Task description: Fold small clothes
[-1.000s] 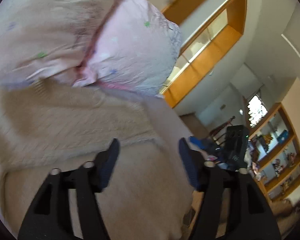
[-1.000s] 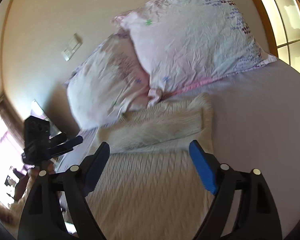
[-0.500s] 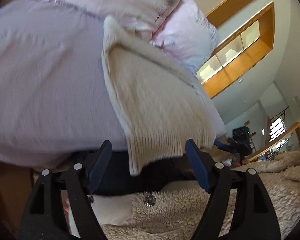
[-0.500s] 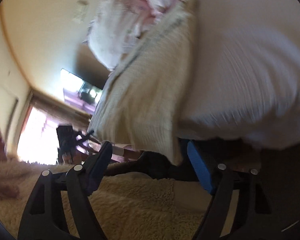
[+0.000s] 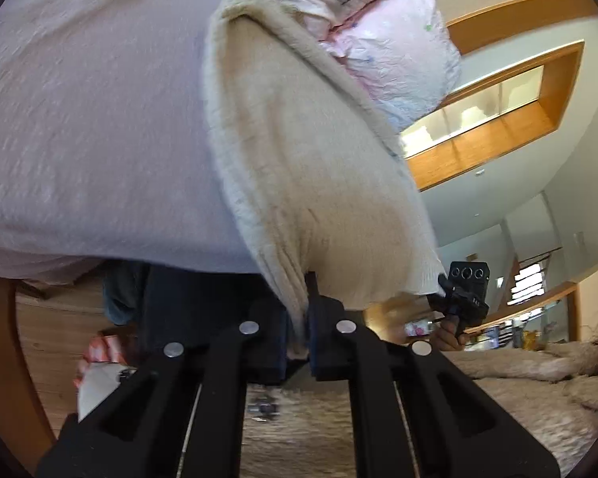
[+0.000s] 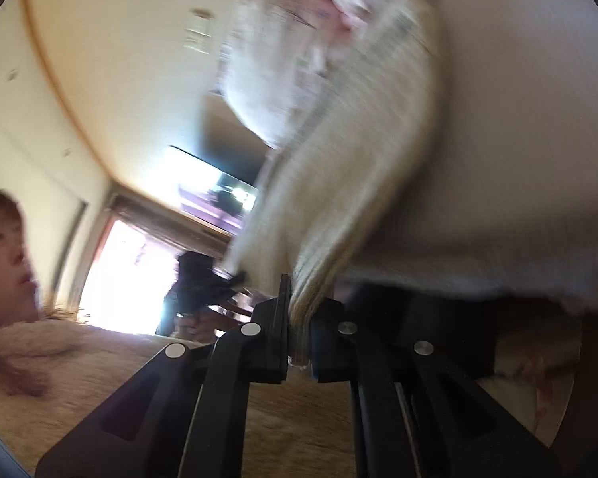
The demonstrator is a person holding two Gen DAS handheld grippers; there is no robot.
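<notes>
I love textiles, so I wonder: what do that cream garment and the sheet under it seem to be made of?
The cream garment looks like soft matte knit, wool or acrylic: ribbed hem, fuzzy surface. The sheet looks like thin woven cotton, pale lilac, finely crinkled; fibre uncertain.

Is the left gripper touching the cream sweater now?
Touching. The left wrist view shows the left gripper shut on the hem of the sweater; the knit is pinched between both fingers with no gap.
</notes>
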